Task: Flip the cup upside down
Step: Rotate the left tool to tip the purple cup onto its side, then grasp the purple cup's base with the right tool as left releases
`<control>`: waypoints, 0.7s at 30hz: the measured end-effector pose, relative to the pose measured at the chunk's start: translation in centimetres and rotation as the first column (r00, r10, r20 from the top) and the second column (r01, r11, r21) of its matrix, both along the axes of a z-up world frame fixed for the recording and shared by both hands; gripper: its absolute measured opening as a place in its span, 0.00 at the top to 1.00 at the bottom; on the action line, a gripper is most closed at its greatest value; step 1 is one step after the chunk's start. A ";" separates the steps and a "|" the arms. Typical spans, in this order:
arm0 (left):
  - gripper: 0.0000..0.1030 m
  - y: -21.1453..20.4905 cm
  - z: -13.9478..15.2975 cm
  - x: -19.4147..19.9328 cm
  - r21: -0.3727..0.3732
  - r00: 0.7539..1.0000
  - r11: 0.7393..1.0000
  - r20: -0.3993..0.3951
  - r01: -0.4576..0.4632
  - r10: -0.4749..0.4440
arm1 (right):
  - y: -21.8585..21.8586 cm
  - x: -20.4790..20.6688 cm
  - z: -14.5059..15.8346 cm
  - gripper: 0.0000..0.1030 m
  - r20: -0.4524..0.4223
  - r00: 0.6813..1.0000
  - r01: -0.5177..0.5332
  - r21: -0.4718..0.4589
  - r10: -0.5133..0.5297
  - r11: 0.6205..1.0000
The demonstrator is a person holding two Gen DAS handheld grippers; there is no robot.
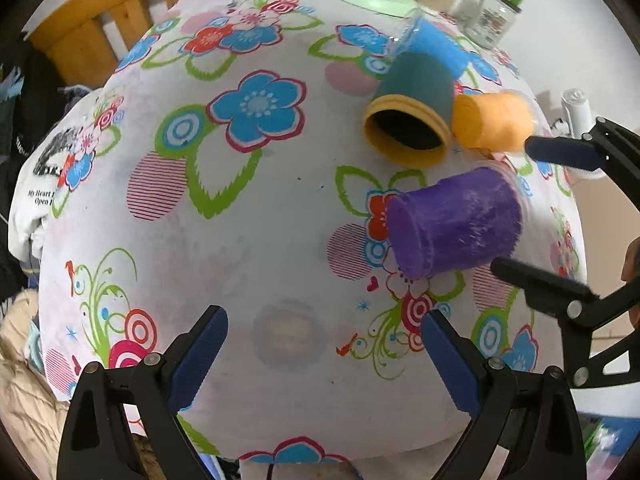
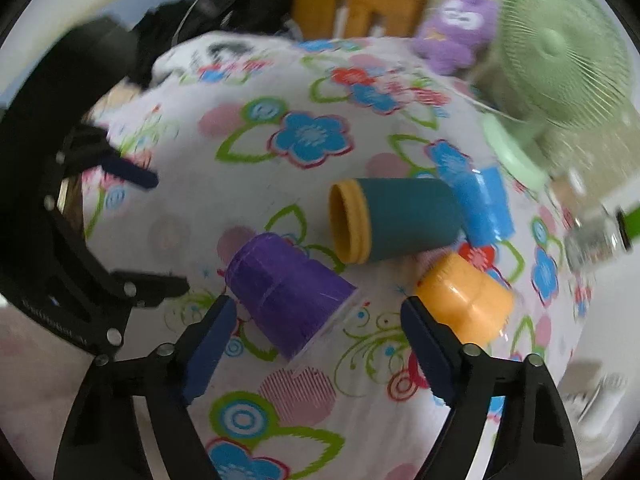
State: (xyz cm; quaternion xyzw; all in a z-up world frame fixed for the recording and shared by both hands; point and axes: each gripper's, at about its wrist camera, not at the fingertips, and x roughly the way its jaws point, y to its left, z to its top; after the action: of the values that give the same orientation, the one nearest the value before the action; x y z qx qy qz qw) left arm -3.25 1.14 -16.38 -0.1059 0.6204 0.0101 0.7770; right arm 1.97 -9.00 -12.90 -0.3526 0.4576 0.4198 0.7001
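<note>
A purple cup (image 1: 454,226) lies on its side on the flowered tablecloth; it also shows in the right wrist view (image 2: 286,292). My right gripper (image 2: 316,344) is open, its jaws on either side of the purple cup's rim end, not touching. It shows in the left wrist view (image 1: 516,208) around the cup's far end. A teal cup with a yellow rim (image 1: 412,116) (image 2: 394,220), an orange cup (image 1: 494,120) (image 2: 466,300) and a blue cup (image 1: 434,46) (image 2: 484,204) lie on their sides nearby. My left gripper (image 1: 324,344) is open and empty over bare cloth.
A green desk fan (image 2: 560,48) stands at the table's back, beside a purple plush toy (image 2: 456,28). A jar with a green lid (image 1: 498,12) stands at the far right edge. A wooden chair (image 1: 100,20) is behind the table.
</note>
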 end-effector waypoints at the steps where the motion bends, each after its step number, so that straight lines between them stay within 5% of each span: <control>1: 0.05 0.1 -0.3 0.1 0.001 1.000 1.000 -0.003 -0.010 0.010 | 0.4 0.0 -0.4 0.19 -0.015 0.999 -0.040 -0.016 0.040 0.999; 9: 0.05 0.7 -1.5 0.4 -0.009 0.998 0.998 -0.042 -0.055 0.055 | 3.1 0.0 -2.3 0.23 -0.060 0.959 -0.284 -0.149 0.278 0.947; 21: 0.05 1.1 -2.8 1.3 -0.046 0.996 0.999 -0.086 -0.017 0.013 | 6.1 0.1 -1.5 0.23 -0.079 0.885 -0.465 -0.213 0.459 0.859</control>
State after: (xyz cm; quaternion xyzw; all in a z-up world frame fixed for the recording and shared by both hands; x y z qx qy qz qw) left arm -1.93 2.21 -19.13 -0.1282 0.6525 0.0061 0.7469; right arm 2.02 -2.88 -14.40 -0.5237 0.4133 0.5250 0.5285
